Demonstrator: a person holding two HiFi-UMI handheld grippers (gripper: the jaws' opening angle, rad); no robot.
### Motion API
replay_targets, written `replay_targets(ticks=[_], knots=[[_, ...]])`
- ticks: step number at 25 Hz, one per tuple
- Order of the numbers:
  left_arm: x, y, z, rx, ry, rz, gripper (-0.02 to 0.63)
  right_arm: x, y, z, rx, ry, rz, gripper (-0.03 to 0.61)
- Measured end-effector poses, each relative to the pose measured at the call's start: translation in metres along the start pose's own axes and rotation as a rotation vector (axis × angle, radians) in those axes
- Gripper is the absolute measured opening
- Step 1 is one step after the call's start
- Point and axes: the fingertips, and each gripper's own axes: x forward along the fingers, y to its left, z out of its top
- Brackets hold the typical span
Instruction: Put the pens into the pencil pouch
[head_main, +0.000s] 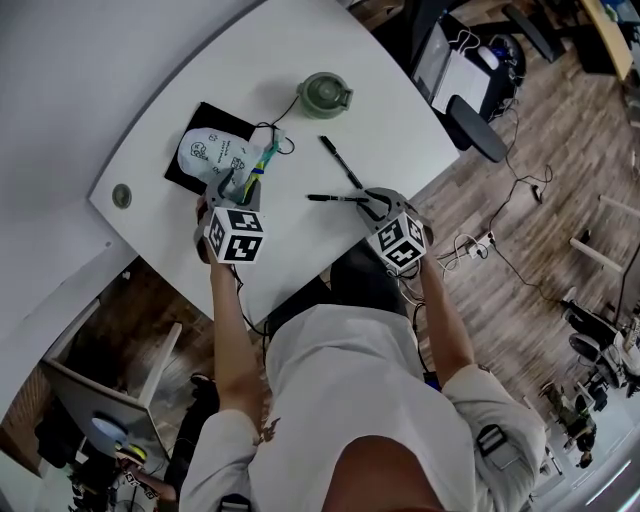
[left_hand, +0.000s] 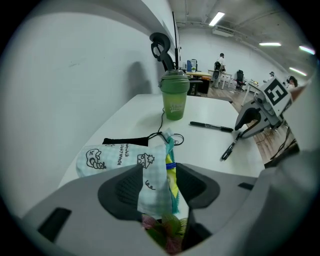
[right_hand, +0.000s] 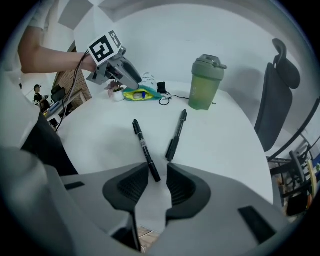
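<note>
Progress at this point: nothing is stowed yet. Both pens are found lying loose on the white table (head_main: 400, 130), right of the pencil pouch (head_main: 213, 152) and apart from it. Two pick-ups and two insertions are judged to remain.

The pouch is laid at the left on a black mat (head_main: 200, 122). Its near edge is clamped between the jaws of the left gripper (left_hand: 159, 179), with the cloth bunched and lifted so that a colourful lining is exposed. The mouth is taken to be held ready for filling.

The right gripper (right_hand: 158, 181) is set low over the near pen (right_hand: 143, 146). Its jaws are parted, the pen's near end is framed between the pads, and no squeeze on it is seen. The far pen (right_hand: 176, 135) is left untouched just beyond, angled away from the first.

Materials:
- **Pouch:** soft pale checked fabric, printed with black doodles, limp and creased.
- **Pens:** slim, black, hard, cylindrical. Rolling on the smooth matte tabletop is thought possible.
- **Green bottle** (right_hand: 205, 82)**:** rigid plastic with a flip lid, stood at the far side, clear of the work.
</note>
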Motion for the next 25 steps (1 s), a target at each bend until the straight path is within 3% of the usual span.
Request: replay_targets(ticks=[13,18,22,25], knots=[[0.004,0.002,-0.003,0.021,0.040,0.019,0.183,0.004,0.010,-0.001,-0.044,0.020,0.029,0.040],[0.009,0.000,-0.006,0.082,0.084,0.038,0.179,0.003,0.013,0.003,-0.039,0.011,0.027,0.040],[0.012,0.004,-0.007,0.157,0.126,0.099,0.108,0.002,0.016,0.011,-0.034,-0.010,0.020,0.040],[0.009,0.006,-0.004,0.156,0.115,0.122,0.012,-0.003,0.019,0.019,-0.020,-0.033,0.018,0.040]])
